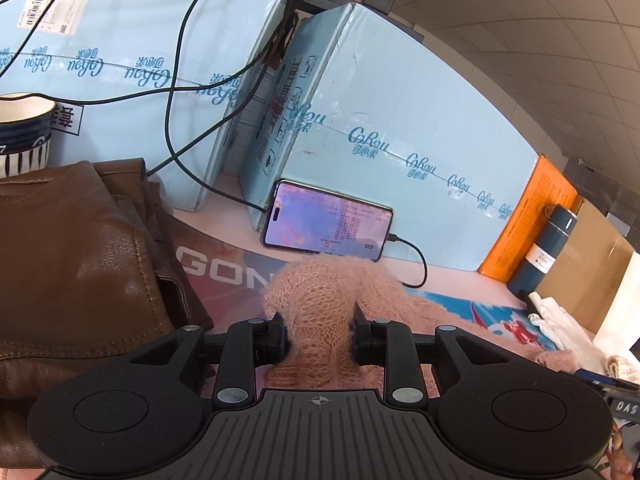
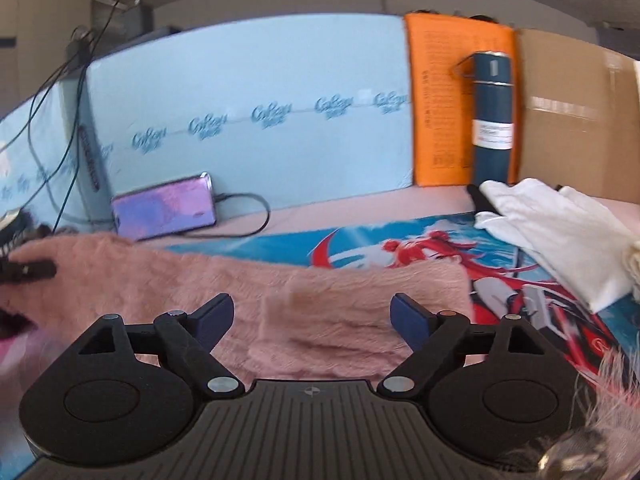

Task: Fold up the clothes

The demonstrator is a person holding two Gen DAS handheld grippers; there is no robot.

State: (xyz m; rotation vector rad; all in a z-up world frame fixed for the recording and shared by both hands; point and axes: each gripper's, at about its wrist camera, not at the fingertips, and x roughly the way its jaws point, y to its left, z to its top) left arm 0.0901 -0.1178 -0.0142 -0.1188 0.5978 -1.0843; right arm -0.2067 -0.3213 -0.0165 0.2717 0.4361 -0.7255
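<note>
A fuzzy pink knit garment (image 1: 320,300) bunches up between the fingers of my left gripper (image 1: 320,334), which is shut on a raised fold of it. The rest of the pink knit (image 2: 320,300) lies spread flat on the printed table mat (image 2: 400,240) in the right wrist view. My right gripper (image 2: 312,316) hovers just above that flat part, its blue-padded jaws wide open and holding nothing. At the far left of the right wrist view, the left gripper (image 2: 28,270) shows as a dark shape on the knit's edge.
A folded brown leather jacket (image 1: 80,260) lies left of the knit. Pale blue boxes (image 1: 400,120) line the back, with a phone (image 1: 326,220) on a cable leaning against them. A white cloth (image 2: 560,232), a dark blue flask (image 2: 492,112), an orange box (image 2: 436,100) and stacked bowls (image 1: 24,132) stand around.
</note>
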